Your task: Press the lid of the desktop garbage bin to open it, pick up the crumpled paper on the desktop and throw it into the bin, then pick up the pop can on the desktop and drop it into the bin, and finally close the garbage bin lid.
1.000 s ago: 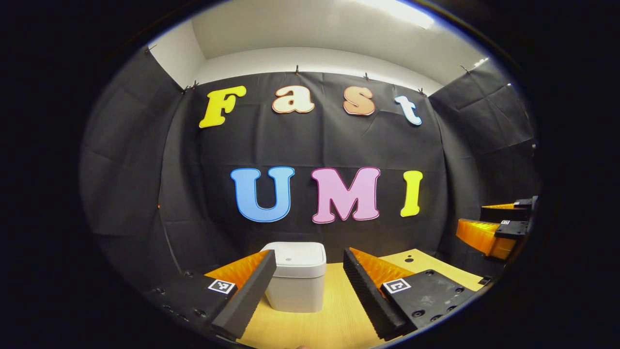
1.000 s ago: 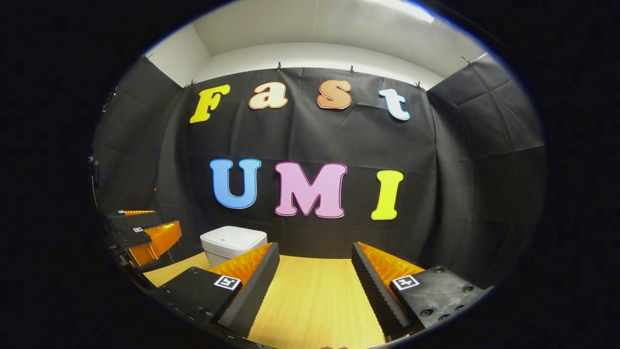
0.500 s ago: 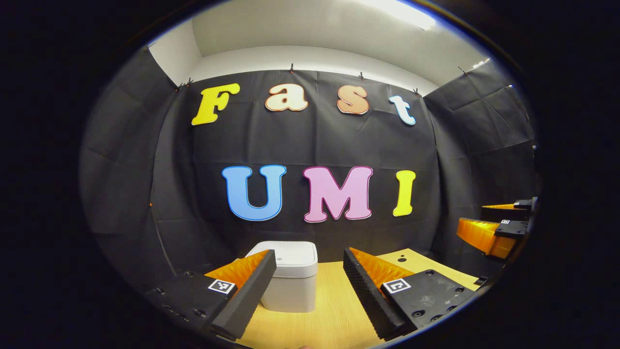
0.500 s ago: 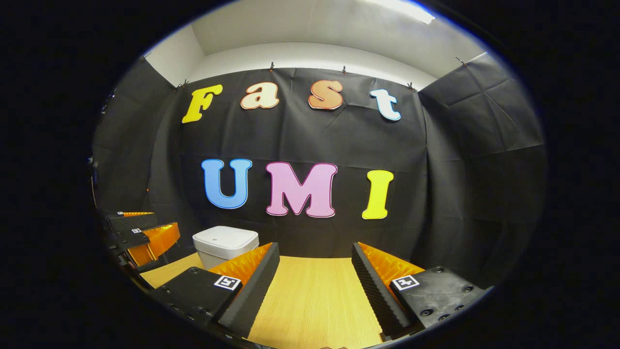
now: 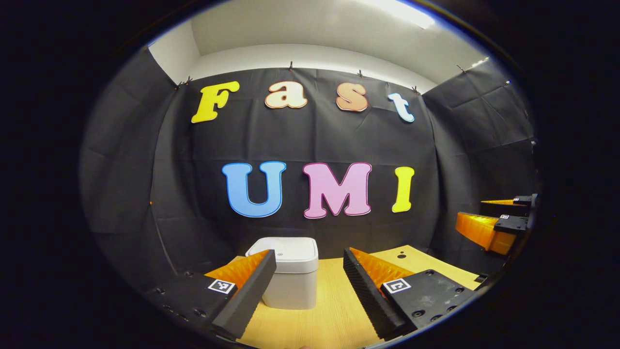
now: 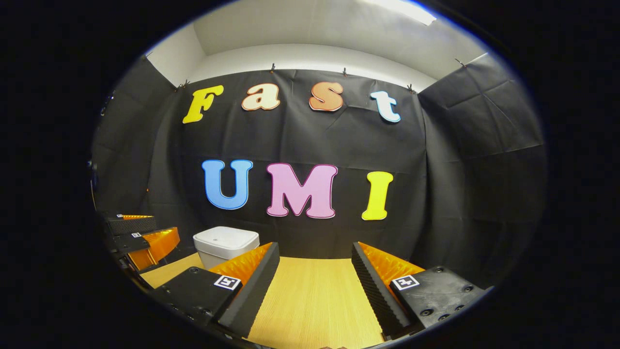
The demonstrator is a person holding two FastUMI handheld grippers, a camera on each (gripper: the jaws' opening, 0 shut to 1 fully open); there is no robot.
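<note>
Both tongs wide open, holding nothing

The left tongs (image 5: pixel 310 286) hang above the table (image 5: pixel 329 315), with the white bin (image 5: pixel 290 278), its lid shut, standing on the table just past them. The right tongs (image 6: pixel 315 291) are spread apart too, touching nothing, with the bin off to their left.

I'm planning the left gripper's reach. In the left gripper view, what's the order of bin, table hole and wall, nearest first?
From the left gripper:
1. Bin, just ahead, left of centre.
2. Table hole, farther back, right.
3. Wall, behind everything.
</note>
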